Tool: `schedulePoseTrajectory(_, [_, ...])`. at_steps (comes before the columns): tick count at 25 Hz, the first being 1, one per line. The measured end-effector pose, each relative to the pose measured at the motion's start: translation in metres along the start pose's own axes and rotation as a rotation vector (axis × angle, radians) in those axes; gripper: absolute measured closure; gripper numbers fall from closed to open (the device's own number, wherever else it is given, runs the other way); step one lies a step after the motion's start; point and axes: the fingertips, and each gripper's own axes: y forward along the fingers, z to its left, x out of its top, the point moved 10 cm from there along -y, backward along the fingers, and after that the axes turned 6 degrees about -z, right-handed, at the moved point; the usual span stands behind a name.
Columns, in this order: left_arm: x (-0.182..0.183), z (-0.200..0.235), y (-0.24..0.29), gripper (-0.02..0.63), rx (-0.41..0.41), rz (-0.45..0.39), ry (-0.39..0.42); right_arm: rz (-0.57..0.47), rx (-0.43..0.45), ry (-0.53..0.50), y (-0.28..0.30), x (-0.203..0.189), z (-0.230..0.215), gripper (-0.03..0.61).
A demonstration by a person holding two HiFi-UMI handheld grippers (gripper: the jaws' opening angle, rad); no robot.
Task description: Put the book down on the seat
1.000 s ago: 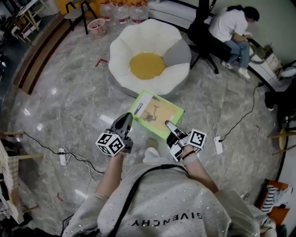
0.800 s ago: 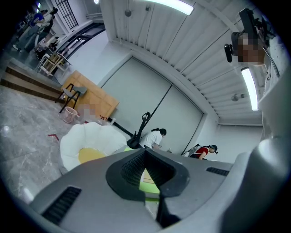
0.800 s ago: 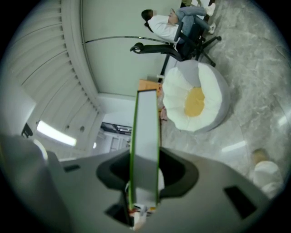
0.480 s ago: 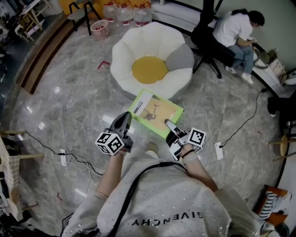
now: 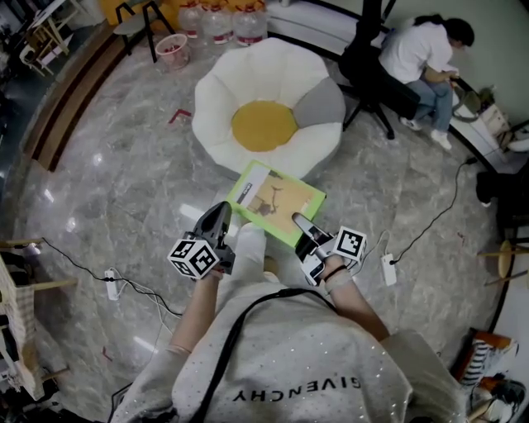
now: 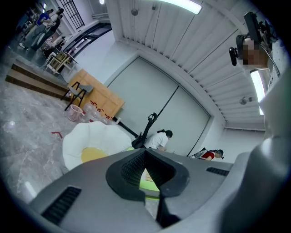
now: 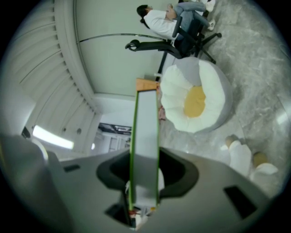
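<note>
A thin book with a green border hangs flat above the marble floor, just short of the seat. My right gripper is shut on its near edge, and in the right gripper view that edge stands upright between the jaws. My left gripper sits beside the book's left corner. Its jaws meet at the tips with nothing seen between them. The seat is a white flower-shaped cushion chair with a yellow centre, straight ahead.
A person sits on a black office chair at the back right. Cables and power strips lie on the floor at both sides. Water bottles, a pink bin and a stool stand behind the seat.
Both grippers and the book have moved a little toward the seat. A pale trouser leg of the person holding the grippers has stepped forward between the two grippers.
</note>
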Motion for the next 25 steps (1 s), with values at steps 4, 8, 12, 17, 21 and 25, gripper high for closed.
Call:
schedulePoseTrajectory(4, [0.007, 0.011, 0.027, 0.591, -0.006, 0.005, -0.010, -0.002, -0.017, 0.013, 0.016, 0.016, 0.003, 0.420])
schedulePoseTrajectory(8, [0.018, 0.021, 0.058, 0.591, -0.029, 0.030, 0.001, -0.004, -0.036, -0.005, 0.040, 0.040, 0.006, 0.420])
schedulePoseTrajectory(12, [0.042, 0.046, 0.103, 0.591, -0.038, 0.061, -0.002, -0.009, -0.039, 0.001, 0.086, 0.070, 0.020, 0.420])
schedulePoseTrajectory(17, [0.043, 0.058, 0.119, 0.591, -0.043, 0.059, 0.001, -0.011, -0.021, -0.010, 0.099, 0.079, 0.018, 0.420])
schedulePoseTrajectory(21, [0.045, 0.069, 0.131, 0.591, -0.049, 0.070, -0.002, -0.018, -0.017, -0.030, 0.110, 0.085, 0.017, 0.420])
schedulePoseTrajectory(25, [0.049, 0.083, 0.142, 0.591, -0.047, 0.080, -0.009, -0.026, -0.031, -0.047, 0.121, 0.090, 0.016, 0.420])
